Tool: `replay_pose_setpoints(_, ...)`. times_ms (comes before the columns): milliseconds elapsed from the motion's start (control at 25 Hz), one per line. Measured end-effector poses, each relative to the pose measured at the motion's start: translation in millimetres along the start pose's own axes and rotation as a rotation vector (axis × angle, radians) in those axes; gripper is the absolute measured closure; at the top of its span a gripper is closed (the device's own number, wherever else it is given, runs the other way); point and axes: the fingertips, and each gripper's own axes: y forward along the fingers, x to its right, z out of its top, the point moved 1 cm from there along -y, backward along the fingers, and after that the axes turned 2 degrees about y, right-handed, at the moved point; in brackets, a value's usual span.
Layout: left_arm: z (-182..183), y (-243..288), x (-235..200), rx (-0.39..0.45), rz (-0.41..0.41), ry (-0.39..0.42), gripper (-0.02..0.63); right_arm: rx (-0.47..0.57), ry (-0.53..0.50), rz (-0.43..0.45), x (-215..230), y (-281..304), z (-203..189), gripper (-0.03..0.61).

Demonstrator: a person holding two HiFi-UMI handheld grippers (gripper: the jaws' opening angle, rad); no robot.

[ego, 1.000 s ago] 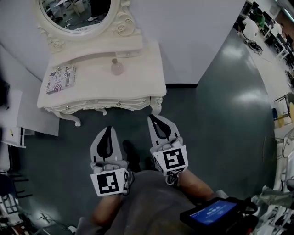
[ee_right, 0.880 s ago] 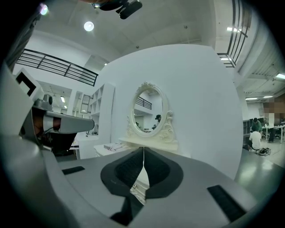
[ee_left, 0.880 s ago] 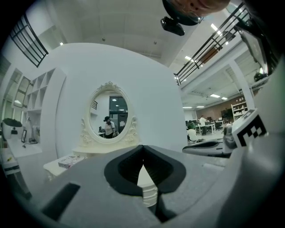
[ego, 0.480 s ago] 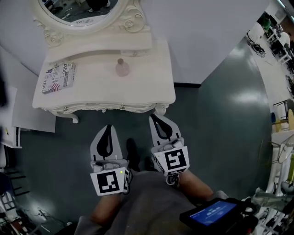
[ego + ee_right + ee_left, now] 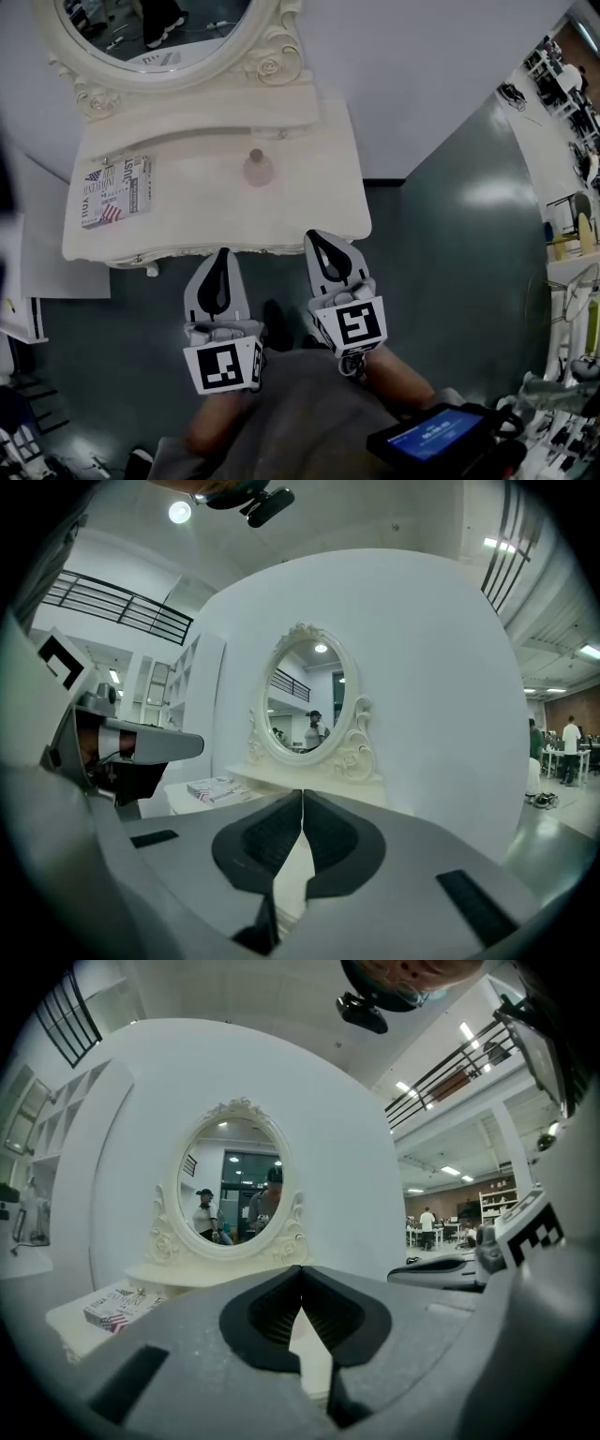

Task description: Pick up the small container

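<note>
Facing small container point(image 5: 259, 169) on dresser point(image 5: 187, 220)

A mock bedroom corner inside my big open lab hall.
My ornate cream-white dressing table point(image 5: 314, 220) with its oval carved-frame mirror point(image 5: 169, 33) backs onto a plain white partition wall point(image 5: 431, 84) on a glossy dark green floor point(image 5: 459, 281). Past the partition I see a black-railed upper gallery point(image 5: 469, 1049), ceiling strip lights point(image 5: 466, 1032) and people at work tables point(image 5: 427, 1222).
</note>
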Motion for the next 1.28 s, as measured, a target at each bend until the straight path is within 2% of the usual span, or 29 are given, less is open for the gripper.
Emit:
replay_pose_setpoints(240,21,28,-16,0.061,-0.064,0.018,0.6,0.018,-0.033,-0.089,9,16,26,0.565)
replay_pose_setpoints(400,18,44,-14,0.055,-0.103,0.021,0.6,0.048,-0.031,-0.13,19,22,35,0.564)
replay_pose_setpoints(640,7,75,-7,0.025,-0.141,0.03,0.6,0.044,-0.016,-0.146,40,36,20,0.565)
replay_pose_setpoints(1040,6,143,-2,-0.003,-0.125,0.054,0.6,0.019,0.036,-0.131,90,86,14,0.565)
replay_pose_setpoints(1280,17,183,-1,-0.002,-0.076,0.081,0.6,0.035,0.052,-0.061,118,123,29,0.565)
